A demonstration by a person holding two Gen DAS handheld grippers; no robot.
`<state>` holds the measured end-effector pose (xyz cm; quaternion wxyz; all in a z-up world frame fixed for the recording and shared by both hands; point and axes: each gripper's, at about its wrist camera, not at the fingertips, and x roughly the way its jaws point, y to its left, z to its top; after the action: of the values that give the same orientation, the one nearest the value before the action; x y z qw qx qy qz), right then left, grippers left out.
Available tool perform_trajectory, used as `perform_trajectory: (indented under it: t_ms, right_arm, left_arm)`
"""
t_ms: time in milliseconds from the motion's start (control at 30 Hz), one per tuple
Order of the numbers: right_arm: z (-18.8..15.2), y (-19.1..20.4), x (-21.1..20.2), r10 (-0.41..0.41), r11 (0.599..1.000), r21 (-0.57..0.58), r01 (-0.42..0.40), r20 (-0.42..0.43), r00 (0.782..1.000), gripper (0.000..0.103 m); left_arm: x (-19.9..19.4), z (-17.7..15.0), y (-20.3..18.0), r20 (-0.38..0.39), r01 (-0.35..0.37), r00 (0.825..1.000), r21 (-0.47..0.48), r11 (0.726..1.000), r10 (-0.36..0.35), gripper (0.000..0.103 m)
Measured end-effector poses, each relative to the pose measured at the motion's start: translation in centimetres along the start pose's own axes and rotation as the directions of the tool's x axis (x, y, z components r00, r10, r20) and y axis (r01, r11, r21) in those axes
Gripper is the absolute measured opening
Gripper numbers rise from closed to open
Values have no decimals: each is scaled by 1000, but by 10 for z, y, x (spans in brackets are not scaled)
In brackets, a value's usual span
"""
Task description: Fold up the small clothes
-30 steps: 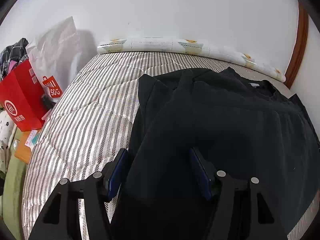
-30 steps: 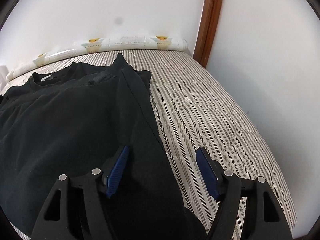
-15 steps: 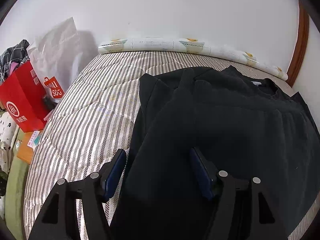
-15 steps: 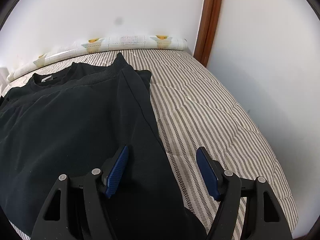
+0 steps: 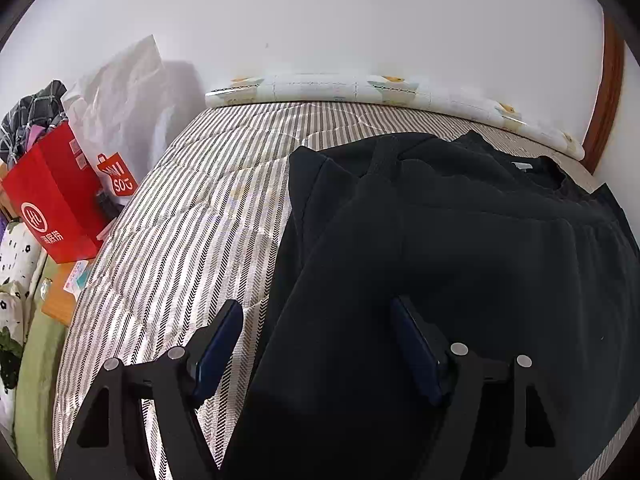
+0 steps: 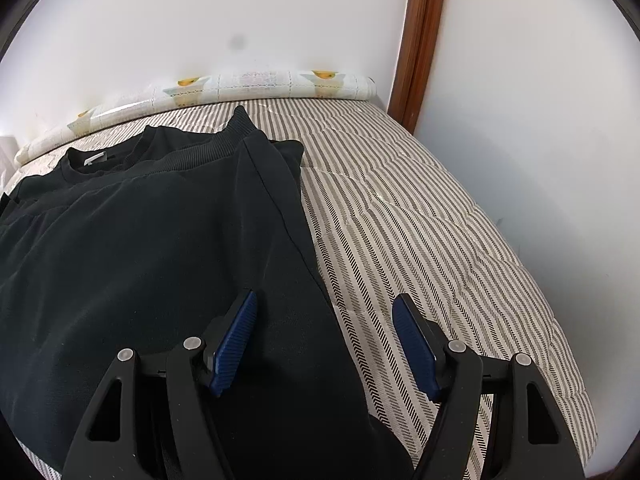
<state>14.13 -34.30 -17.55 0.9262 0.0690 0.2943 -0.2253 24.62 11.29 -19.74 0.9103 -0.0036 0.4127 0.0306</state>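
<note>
- Both tools hang over the near end of the bed [image 5: 192,216], each pointing down at the black garment [image 5: 460,248] spread on the striped cover.
- My left tool [image 5: 316,340] has its jaws opening; the garment's left edge lies under the gap between them, and neither blue pad presses on the cloth.
- One left finger [image 5: 222,340] is over bare striped cover, the other is over the black fabric.
- My right tool [image 6: 324,336] stands wide apart and holds nothing; the garment's right edge runs under the gap between its fingers.
- Its left finger [image 6: 236,336] sits over the cloth, its right one over the striped cover.
- The garment lies flat on the bed, its round neckline with a small white label [image 6: 94,159] at the far end, and a ribbed hem folded up near it.
- A patterned roll [image 6: 256,84] lies along the wall at the far end of the bed.
- Beside the bed on my left stand a red bag [image 5: 52,196] and a white plastic bag [image 5: 120,96].
- A brown wooden door frame [image 6: 416,40] rises in the corner on my right.
</note>
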Motion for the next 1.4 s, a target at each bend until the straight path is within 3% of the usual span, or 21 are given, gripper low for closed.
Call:
perform_trajectory:
  t_ms: [600,767,967,1400]
  right_arm:
    - [-1,-8,-5,22,1000,17,-22,5,1000,69]
    - [-13,-21,-28,23,995,92,-23,4,1000,69]
    - [-26,-10,-58,-39,999,-1,39,5,999,69]
    - [-17,24,-102,-24,997,-77,29,70,997,69]
  left_arm:
    - [-5,-2,3,2,16,1000,-1,1000,-16,76]
    - [-24,-8,9,-13,33,999,21,999,-33,75]
    - [-40,-25,13,-31,63,998,55,997,-61,75]
    - [-41,-32,14,-44,78,996,37,996,-76,76]
